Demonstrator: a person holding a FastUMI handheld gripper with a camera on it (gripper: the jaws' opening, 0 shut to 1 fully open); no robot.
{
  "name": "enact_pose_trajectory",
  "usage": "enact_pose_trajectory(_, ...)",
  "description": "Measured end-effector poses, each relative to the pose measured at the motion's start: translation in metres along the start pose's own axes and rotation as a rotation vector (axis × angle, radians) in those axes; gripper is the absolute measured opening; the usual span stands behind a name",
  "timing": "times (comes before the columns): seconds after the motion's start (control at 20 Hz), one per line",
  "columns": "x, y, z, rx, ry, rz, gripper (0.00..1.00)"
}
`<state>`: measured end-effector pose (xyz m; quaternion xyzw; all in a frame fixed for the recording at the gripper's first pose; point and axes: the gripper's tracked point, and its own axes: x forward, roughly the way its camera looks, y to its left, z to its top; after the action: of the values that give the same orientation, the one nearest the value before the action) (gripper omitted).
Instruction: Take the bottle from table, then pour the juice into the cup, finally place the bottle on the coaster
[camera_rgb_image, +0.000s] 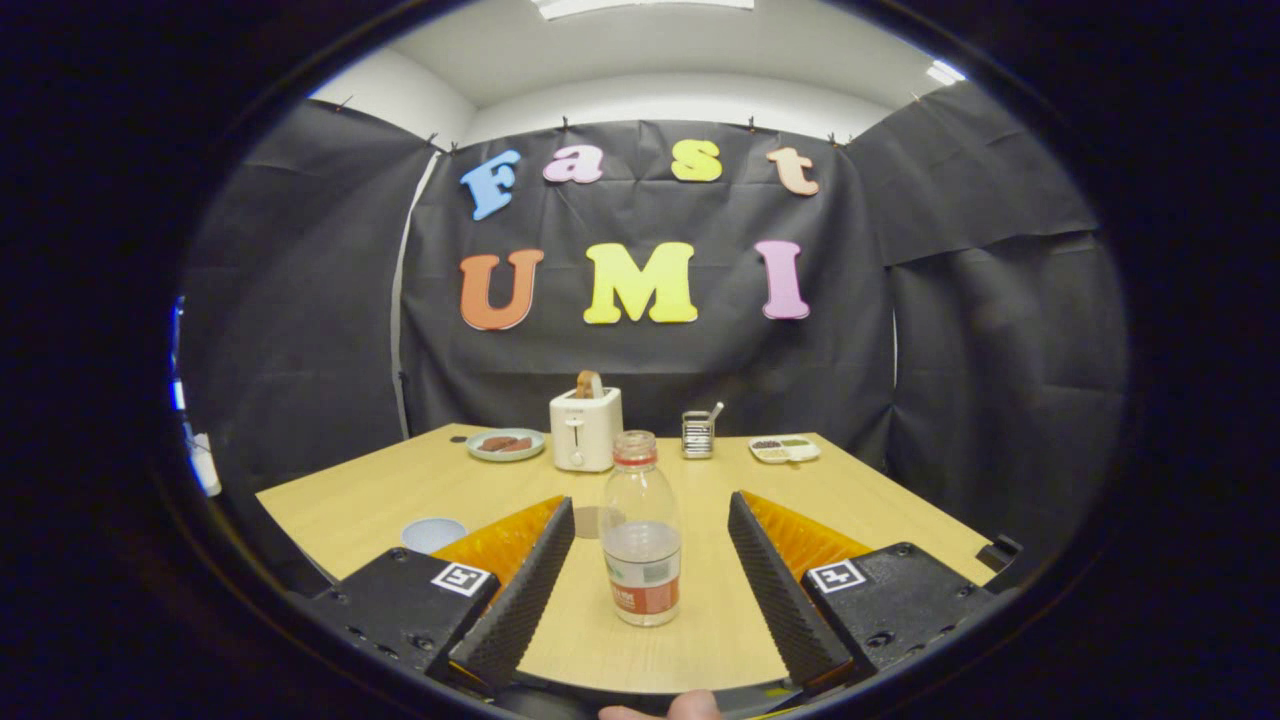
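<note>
Claw (650, 560) stands apart, gripping nothing. Bottle (641, 535) stands upright on table (340, 505), between the fingers, touching neither. Likely light, thin-walled, slippery and easily crushed: grip gently at the labelled lower body.

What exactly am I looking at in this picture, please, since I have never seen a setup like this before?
This is no robot arm: a person carries a two-fingered grasping tool, and a wide-angle camera mounted on it looks forward along its fingers, which is why they frame the lower part of the picture. They stand open and hold nothing. Between them, upright on the wooden table, is a clear bottle partly filled with liquid, ready to be grasped. Beside the left finger sits a pale cup, and a round coaster lies just behind the bottle. Further back are a toaster, a plate, a small metal holder and a tray.
</note>
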<state>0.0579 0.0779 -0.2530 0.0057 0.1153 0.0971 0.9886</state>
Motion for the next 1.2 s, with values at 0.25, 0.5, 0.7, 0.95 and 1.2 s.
enact_pose_trajectory(0.25, 0.017, -0.001, -0.026, -0.004, 0.032, -0.013, 1.00)
enact_pose_trajectory(0.5, 0.041, -0.001, -0.045, 0.012, 0.076, -0.019, 1.00)
enact_pose_trajectory(0.7, 0.061, -0.001, -0.066, 0.021, 0.125, -0.023, 1.00)
enact_pose_trajectory(0.95, 0.080, -0.001, -0.079, 0.016, 0.156, -0.037, 1.00)
enact_pose_trajectory(1.2, 0.091, 0.000, -0.080, 0.034, 0.154, -0.042, 1.00)
